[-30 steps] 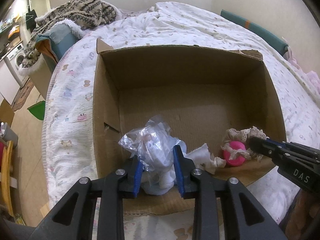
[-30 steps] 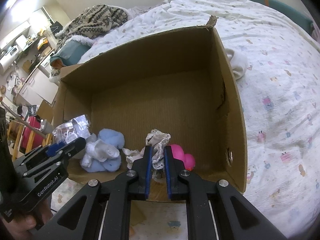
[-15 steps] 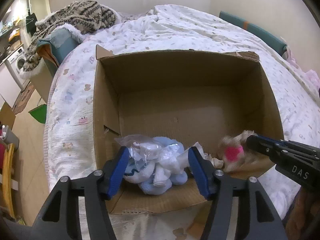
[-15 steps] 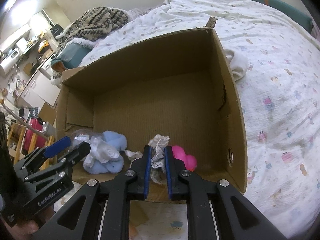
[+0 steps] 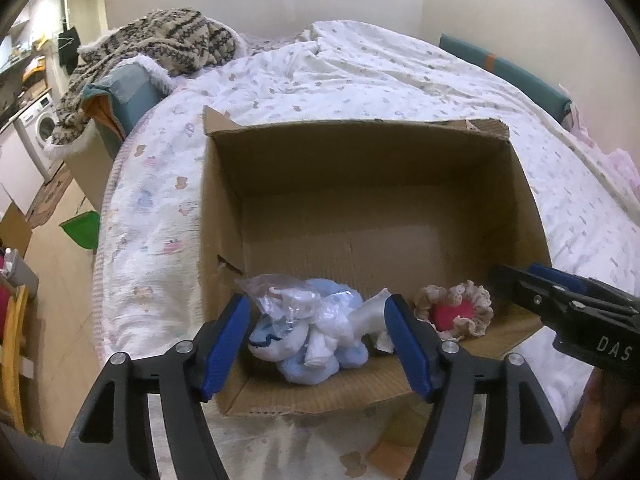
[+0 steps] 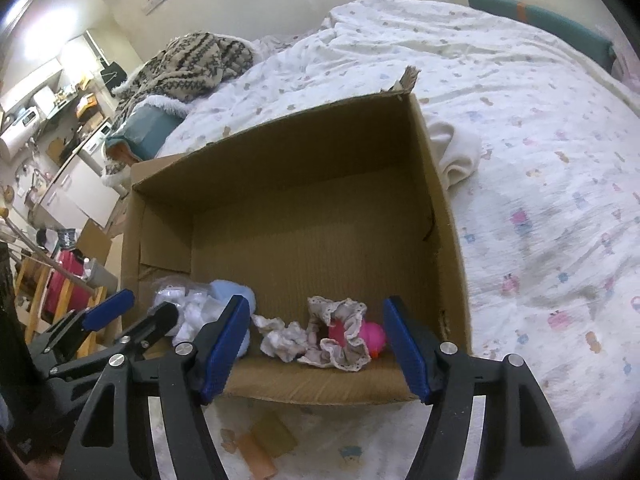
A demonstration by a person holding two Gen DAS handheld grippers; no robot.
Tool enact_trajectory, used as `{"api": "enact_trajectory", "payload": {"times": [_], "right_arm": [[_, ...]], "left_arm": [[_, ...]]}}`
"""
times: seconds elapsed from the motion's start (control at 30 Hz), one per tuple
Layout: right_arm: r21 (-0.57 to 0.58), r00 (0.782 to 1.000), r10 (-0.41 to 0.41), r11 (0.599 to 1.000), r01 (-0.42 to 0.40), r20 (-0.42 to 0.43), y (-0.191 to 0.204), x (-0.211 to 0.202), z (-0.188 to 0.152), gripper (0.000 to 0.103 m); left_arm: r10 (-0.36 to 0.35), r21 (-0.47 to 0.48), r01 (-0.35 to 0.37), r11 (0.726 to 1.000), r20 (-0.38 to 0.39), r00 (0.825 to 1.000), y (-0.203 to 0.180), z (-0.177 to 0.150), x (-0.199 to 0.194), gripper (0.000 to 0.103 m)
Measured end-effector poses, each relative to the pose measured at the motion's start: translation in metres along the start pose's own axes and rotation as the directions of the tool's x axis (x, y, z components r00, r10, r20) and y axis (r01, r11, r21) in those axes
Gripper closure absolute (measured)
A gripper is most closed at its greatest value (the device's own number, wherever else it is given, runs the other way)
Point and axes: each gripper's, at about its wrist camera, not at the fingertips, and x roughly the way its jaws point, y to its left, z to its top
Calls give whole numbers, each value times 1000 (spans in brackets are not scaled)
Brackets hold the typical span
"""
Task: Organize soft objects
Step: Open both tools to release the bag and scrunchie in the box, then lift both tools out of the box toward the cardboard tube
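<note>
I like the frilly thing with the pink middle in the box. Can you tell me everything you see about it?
The beige lace-trimmed fabric ruffle is a soft, crumpled ring of cloth with scalloped lace edging, wrapped around a bright pink rounded toy that pokes out at its middle and side. It lies on the floor of the open brown cardboard box, close to the near wall, touching a crumpled white cloth beside it. It sits between the opening jaws of the right hand-held gripper, which do not press on it.

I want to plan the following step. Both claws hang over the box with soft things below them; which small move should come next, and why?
Probably lift both claws out of the box. The left claw and right claw are opening, the blue toy and lace scrunchie lie free on the floor of the box, and neither is pressed.
</note>
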Motion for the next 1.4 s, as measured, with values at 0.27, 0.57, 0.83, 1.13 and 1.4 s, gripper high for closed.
{"api": "enact_trajectory", "payload": {"times": [0.27, 0.57, 0.83, 1.13, 1.4], "right_arm": [[-5, 999, -31, 999, 32, 37, 0, -25, -11, 30], [45, 998, -54, 998, 52, 36, -9, -41, -27, 30], [88, 999, -41, 995, 41, -8, -14, -43, -43, 30], [84, 998, -59, 995, 60, -22, -10, -46, -54, 30], [115, 998, -42, 992, 47, -51, -13, -44, -59, 30]], "left_arm": [[11, -51, -10, 999, 22, 1000, 12, -6, -22, 36], [3, -89, -3, 996, -7, 1000, 19, -24, -39, 36], [-6, -145, -5, 989, -75, 997, 25, -40, -36, 36], [-36, -165, 15, 986, -125, 991, 22, -54, -36, 36], [-29, -140, 7, 990, -157, 987, 16, -65, -35, 36]]}}
